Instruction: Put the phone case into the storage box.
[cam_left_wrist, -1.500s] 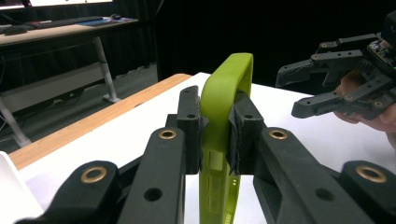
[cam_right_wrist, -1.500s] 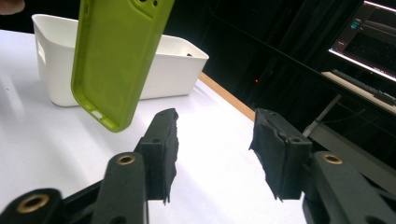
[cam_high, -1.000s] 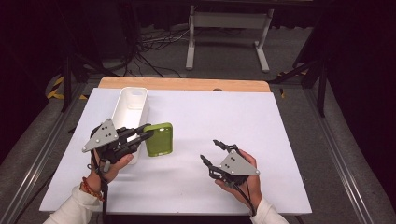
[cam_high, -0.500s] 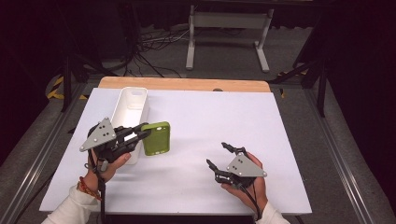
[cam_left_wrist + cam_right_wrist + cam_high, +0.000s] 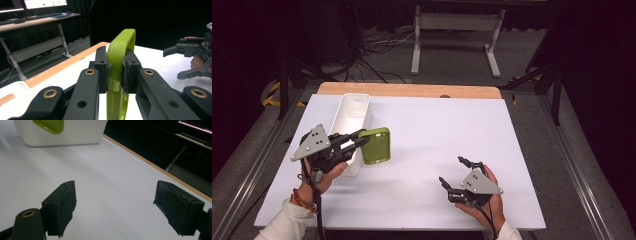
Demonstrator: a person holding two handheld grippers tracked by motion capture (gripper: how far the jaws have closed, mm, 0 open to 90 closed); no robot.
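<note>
So the left tongs (image 5: 357, 140) are clamped on the edge of the green phone case (image 5: 375, 145), one pad on each side of its rim (the left gripper view shows that squeeze nicely). The case sits right beside the white bin (image 5: 353, 120), on the bin's right, held over the worktop (image 5: 452, 130). The right tongs (image 5: 451, 172) are well apart from the bin, down near the front edge, jaws just been opening, spread wide with nothing between them.

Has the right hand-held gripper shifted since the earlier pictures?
Yes. The right hand-held gripper has drawn back toward the table's near edge, away from the white bin, its jaws just opening with nothing between them.
</note>
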